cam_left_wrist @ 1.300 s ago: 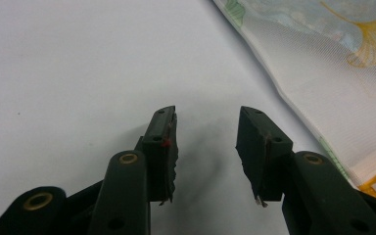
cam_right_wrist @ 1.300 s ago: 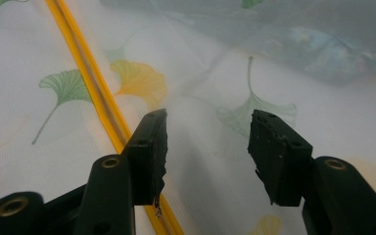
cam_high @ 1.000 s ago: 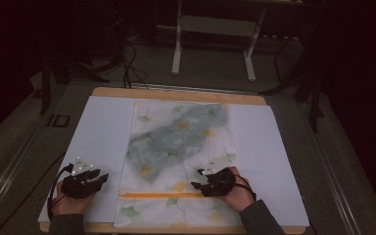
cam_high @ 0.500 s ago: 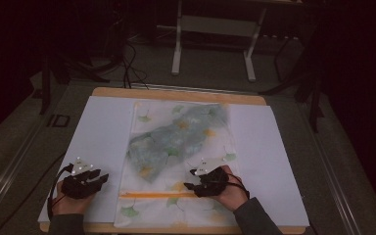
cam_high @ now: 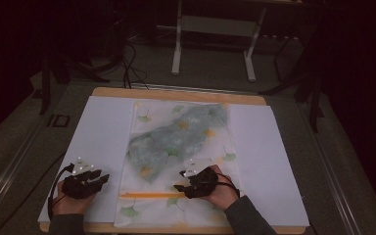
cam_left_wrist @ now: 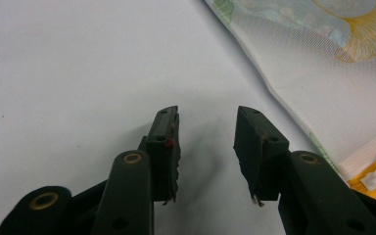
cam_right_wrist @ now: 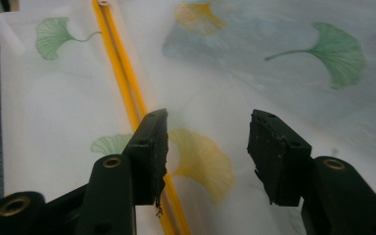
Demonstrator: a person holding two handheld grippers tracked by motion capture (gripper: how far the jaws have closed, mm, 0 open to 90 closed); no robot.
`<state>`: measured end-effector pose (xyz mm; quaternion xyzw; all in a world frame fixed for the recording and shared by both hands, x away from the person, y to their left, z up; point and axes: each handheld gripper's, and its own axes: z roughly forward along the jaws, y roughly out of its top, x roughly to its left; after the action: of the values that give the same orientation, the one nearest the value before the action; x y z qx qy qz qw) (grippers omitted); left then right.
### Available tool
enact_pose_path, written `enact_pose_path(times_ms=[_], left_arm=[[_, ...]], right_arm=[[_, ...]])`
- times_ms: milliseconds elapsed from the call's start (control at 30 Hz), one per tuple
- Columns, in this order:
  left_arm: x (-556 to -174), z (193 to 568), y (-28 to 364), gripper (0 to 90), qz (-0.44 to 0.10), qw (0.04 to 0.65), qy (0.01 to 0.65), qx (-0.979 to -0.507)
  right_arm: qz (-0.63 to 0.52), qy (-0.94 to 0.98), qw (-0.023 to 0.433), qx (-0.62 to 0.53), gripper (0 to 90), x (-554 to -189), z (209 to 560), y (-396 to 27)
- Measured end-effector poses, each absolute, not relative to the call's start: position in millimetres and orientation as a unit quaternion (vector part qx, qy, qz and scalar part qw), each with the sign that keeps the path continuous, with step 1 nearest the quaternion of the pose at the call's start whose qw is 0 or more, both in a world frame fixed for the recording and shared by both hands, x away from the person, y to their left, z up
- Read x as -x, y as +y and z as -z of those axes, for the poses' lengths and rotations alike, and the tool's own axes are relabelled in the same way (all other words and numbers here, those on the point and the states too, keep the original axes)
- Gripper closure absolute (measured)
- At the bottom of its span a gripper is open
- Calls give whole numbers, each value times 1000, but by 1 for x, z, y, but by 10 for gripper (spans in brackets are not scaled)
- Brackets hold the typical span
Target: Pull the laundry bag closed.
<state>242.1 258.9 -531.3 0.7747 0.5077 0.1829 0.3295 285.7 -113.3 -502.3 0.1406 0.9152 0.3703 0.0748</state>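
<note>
A translucent white pouch (cam_high: 176,161) printed with green and yellow ginkgo leaves lies flat on a white sheet (cam_high: 98,142) that covers a wooden table (cam_high: 176,93). An orange zipper strip (cam_high: 149,195) runs across the pouch near its closer end, and a grey-green cloth (cam_high: 176,139) shows through the mesh farther up. The right gripper (cam_high: 182,186) rests on top of the pouch, directly at the zipper strip, with the person's right hand (cam_high: 220,193) behind it. In the right gripper view its jaws stand wide apart with only flat fabric under them; the zipper strip passes just under the left-hand jaw, and a yellow leaf print (cam_right_wrist: 203,164) lies in the gap between the two. The pads press on nothing. The left gripper (cam_high: 100,178) sits off the pouch, on the bare sheet, just beside the pouch's left edge. Its jaws have just been closing a little yet stand well apart, with nothing between them; in the left gripper view the pouch's edge and an end of the orange zipper lie to the right of them.
</note>
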Motion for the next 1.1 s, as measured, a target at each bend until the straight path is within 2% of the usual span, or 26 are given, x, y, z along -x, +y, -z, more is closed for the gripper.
enact_pose_path(times_ms=[1100], left_arm=[[-243,530,258,618,-179,334,504,-776]], right_arm=[[-367,925,38,-89,528,-283,506,-55]])
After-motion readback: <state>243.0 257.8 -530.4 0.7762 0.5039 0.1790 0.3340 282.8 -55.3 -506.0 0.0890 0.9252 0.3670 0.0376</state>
